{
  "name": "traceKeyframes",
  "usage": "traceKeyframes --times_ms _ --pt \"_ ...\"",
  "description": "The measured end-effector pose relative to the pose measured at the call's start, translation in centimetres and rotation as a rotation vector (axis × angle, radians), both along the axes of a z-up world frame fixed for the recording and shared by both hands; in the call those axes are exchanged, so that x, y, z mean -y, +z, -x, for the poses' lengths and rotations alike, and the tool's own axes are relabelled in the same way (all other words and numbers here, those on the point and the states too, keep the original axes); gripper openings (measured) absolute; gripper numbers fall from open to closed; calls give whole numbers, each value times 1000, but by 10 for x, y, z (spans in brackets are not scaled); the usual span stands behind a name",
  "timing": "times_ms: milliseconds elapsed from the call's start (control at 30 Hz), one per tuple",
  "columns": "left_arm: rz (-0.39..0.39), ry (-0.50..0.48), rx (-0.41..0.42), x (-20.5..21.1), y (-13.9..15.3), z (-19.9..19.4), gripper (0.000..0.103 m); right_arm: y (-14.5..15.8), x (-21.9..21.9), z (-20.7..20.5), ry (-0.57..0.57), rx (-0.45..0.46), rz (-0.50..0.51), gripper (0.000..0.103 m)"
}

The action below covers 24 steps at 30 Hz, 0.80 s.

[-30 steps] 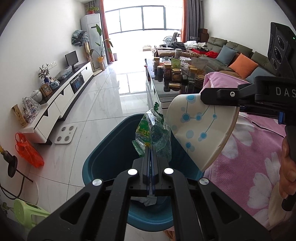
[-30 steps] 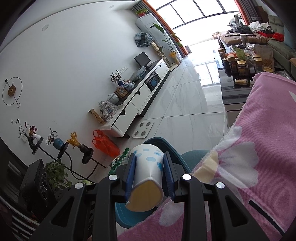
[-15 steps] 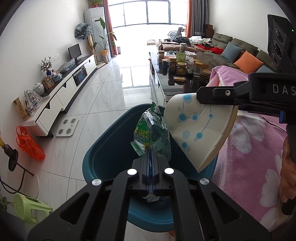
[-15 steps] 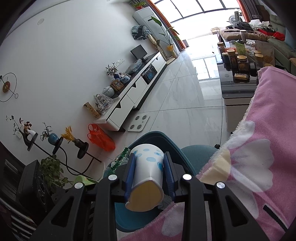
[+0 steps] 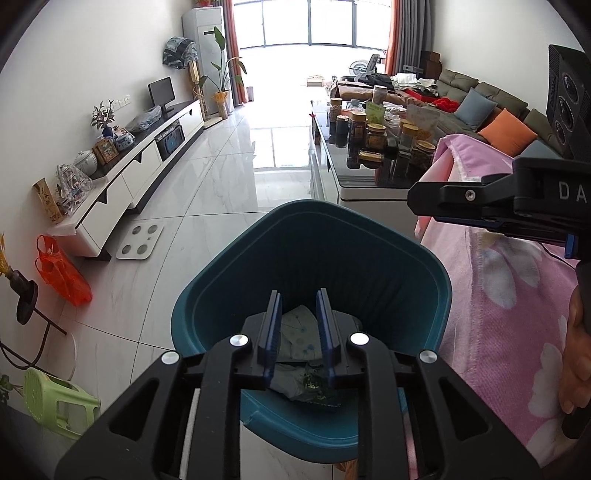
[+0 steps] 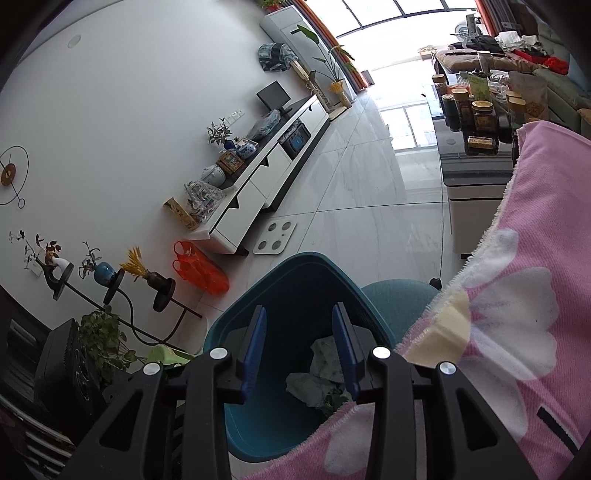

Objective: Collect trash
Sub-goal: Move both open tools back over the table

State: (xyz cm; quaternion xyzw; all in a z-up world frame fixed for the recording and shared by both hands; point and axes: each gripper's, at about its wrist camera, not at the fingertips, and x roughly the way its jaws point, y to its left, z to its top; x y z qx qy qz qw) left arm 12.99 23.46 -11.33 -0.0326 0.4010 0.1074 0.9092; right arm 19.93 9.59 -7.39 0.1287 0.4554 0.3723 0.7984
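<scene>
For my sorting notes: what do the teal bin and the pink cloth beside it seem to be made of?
The teal bin looks like moulded plastic with a slight sheen: smooth rim, fine ribs on the inner wall. The pink cloth looks like soft, matte woven or fleecy fabric: fuzzy frayed edge, printed white flowers. The exact fibre is not clear.

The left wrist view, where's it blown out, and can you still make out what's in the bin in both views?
Left wrist view: the big window at the far end is blown out and throws glare along the floor tiles; the fisheye bends the walls. Inside the teal bin the trash sits in shade, dim but readable. Right wrist view: same washed-out window, tilted horizon; the crumpled trash looks murky.
</scene>
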Motion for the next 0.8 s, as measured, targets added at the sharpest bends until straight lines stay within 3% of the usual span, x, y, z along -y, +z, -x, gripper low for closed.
traceKeyframes --times_ms 300,400,533,800 --pt "-39 -23 98 24 28 28 44 20 38 25 -16 88 -13 43" --pt "-43 -48 136 39 44 40 52 28 57 37 -32 133 -12 49" --pt "-50 -87 170 63 60 54 64 36 84 54 -42 190 13 51" --pt "-39 -205 215 127 82 71 88 50 152 89 -146 293 55 64"
